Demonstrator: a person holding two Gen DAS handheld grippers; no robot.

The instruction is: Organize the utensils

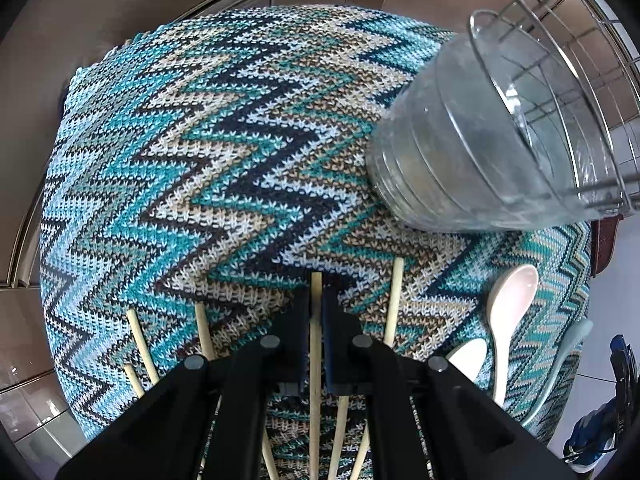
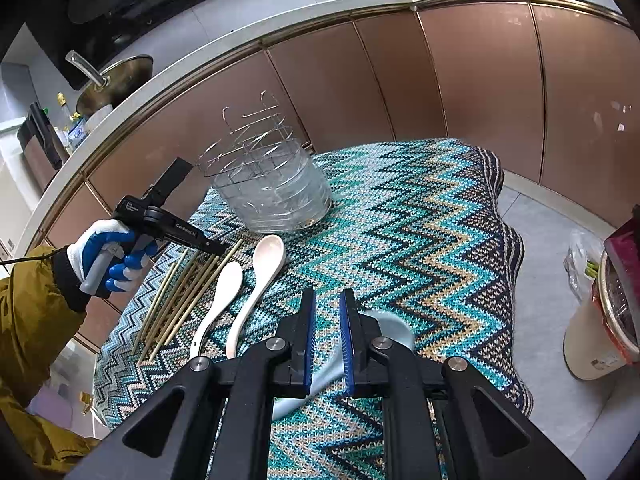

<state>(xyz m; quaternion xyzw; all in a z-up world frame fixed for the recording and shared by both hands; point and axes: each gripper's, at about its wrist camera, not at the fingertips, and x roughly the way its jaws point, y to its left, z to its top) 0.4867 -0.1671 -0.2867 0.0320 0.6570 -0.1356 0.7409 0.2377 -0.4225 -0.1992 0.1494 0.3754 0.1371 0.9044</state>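
- My left gripper (image 1: 316,312) points nearly straight down, jaws pinched onto one chopstick (image 1: 315,360).
- My right gripper (image 2: 328,320) tilts down at the near side, clamped on a pale blue spoon (image 2: 384,332).

Inspection counts three spoons: two white spoons (image 2: 224,300) (image 2: 260,280) lying side by side and one pale green spoon (image 2: 384,332). One clear utensil holder (image 2: 276,188) with a wire rack (image 2: 248,140) set in it stands on one zigzag knit cloth (image 2: 420,240). The bundle of chopsticks (image 2: 188,292) shows at least seven sticks; overlap prevents an exact count.
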